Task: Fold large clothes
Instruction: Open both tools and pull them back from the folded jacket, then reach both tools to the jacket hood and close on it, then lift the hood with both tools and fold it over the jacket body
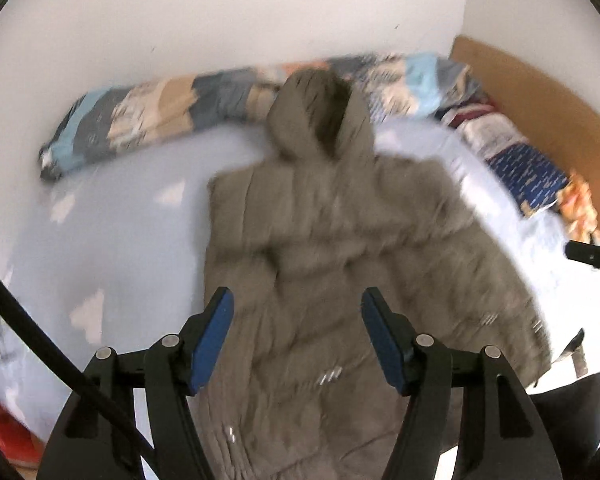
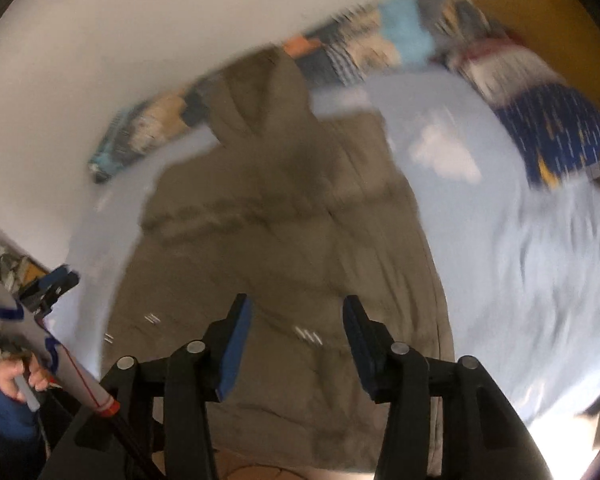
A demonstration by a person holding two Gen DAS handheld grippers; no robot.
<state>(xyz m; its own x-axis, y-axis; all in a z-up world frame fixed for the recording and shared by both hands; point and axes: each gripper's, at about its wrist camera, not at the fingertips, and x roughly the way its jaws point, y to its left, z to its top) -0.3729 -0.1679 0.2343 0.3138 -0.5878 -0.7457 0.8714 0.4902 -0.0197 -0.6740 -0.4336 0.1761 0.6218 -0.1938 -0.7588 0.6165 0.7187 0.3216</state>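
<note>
Olive hooded jacket (image 1: 320,240) lies spread on bed (image 1: 120,240), left gripper (image 1: 297,336) and right gripper (image 2: 297,346) part-open, empty; next likely a fresh fold grip.

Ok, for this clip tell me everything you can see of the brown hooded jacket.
The brown hooded jacket is a padded, quilted-looking coat in dull olive-brown fabric. It lies spread flat on the pale blue bedsheet, its hood pointing toward the wall and resting against the patchwork bolster. Small pale marks dot its lower part. Neither pair of fingers grips it; both stand open above it. Blur hides finer detail.
</note>
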